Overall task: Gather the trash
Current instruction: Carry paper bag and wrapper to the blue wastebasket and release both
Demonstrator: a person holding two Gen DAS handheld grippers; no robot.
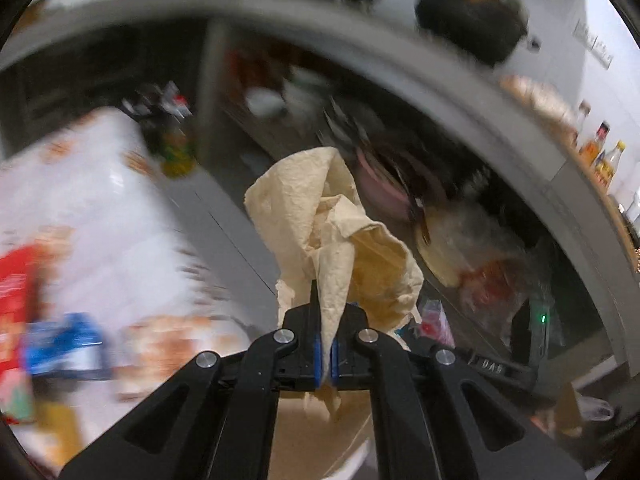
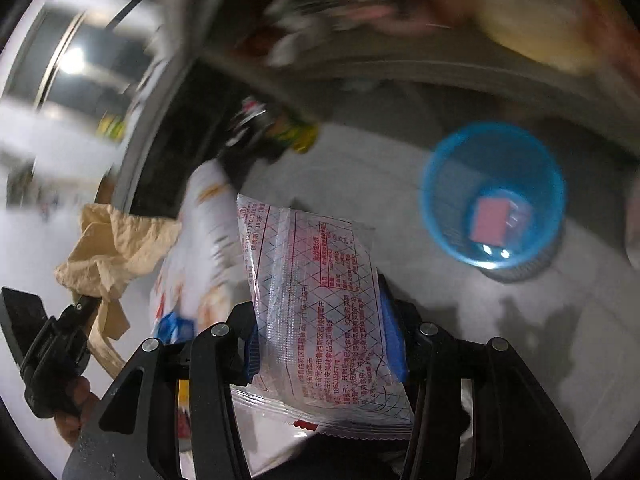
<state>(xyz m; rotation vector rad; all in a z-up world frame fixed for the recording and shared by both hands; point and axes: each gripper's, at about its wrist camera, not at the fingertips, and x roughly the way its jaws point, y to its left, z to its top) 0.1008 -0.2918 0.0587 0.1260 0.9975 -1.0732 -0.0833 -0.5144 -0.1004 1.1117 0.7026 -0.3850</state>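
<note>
Dim indoor light is falling; backgrounds are smearing with motion blur, fisheye edges are bending and darkening, glare is flaring at ten o'clock.

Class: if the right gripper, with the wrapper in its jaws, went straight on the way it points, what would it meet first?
Probably the bare grey floor. The right gripper points down past its snack wrapper; the blue bin sits off to the right of that line. Blur makes depth uncertain.
</note>
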